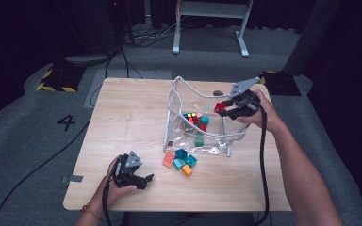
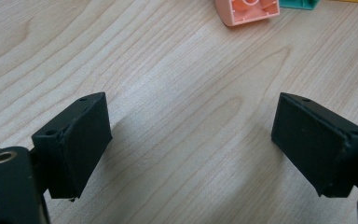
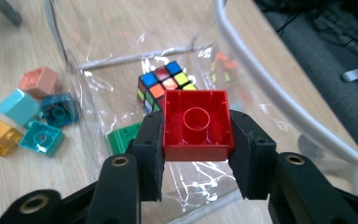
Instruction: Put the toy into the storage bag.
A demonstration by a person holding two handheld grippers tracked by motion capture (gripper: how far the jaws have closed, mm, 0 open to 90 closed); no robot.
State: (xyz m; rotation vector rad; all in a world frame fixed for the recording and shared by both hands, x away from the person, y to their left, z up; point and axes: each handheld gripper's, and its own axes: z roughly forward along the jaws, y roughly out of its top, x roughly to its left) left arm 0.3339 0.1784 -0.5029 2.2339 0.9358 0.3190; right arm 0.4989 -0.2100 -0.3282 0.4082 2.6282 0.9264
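Jaws of our right gripper [image 3: 196, 140] are clamped on a red square plastic building brick [image 3: 196, 125], hollow underside facing the camera, held above the open mouth of the clear plastic pouch with a white rim [image 1: 202, 94]. Our left gripper [image 2: 191, 140] rests low over the pale wooden tabletop [image 1: 122, 117], jaws spread wide with nothing between them.

Risks as we judge them:
- Pouch walls are limp and lean unevenly; a release too near the rim could let the brick bounce off and land outside.
- Brick may drop onto the multicoloured puzzle cube [image 3: 164, 85] inside and skip out.
- Nudging the rim could shift the unsteadied pouch onto the loose bricks beside it, such as the teal brick [image 3: 41, 137].
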